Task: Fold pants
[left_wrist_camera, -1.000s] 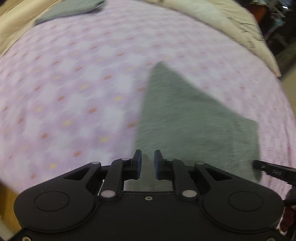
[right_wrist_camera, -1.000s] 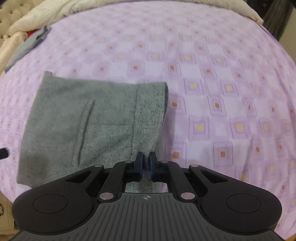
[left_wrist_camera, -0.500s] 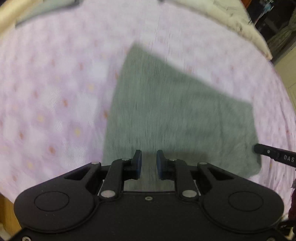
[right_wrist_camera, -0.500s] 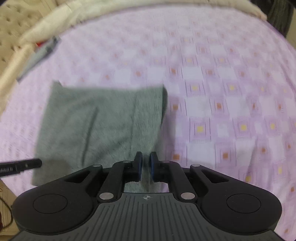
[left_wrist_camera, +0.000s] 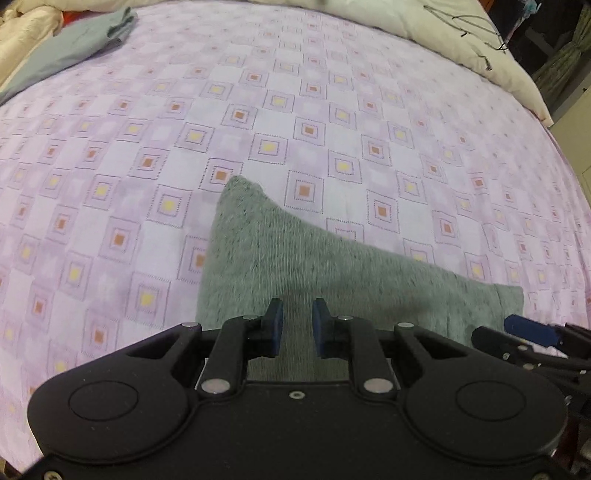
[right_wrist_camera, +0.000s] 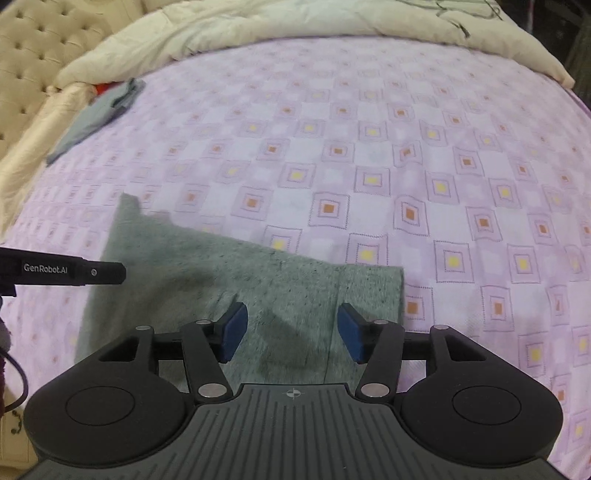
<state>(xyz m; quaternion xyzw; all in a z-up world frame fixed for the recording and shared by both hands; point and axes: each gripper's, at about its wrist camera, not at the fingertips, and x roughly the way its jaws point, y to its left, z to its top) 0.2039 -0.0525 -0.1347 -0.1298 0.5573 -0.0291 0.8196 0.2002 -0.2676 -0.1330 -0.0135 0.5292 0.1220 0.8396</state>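
Note:
The grey folded pants (left_wrist_camera: 295,258) lie flat on the purple checked bedspread (left_wrist_camera: 332,110). My left gripper (left_wrist_camera: 297,325) hovers over their near left part, its jaws a narrow gap apart with only cloth showing below. In the right wrist view the pants (right_wrist_camera: 207,280) fill the lower left. My right gripper (right_wrist_camera: 291,328) hangs over their right end with its jaws opening wide and nothing clamped between them. The right gripper's blue fingertip (left_wrist_camera: 532,330) shows at the left view's right edge. A left gripper finger (right_wrist_camera: 74,272) pokes in from the left.
A grey-blue garment (right_wrist_camera: 96,118) lies at the bed's far left corner, also in the left view (left_wrist_camera: 74,40). A cream duvet (right_wrist_camera: 295,22) is bunched along the far edge. A tufted headboard (right_wrist_camera: 44,40) stands beyond it.
The right gripper's jaws went from shut at the pants' right edge to wide open. The left gripper slid sideways over the pants. The pants now lie flat.

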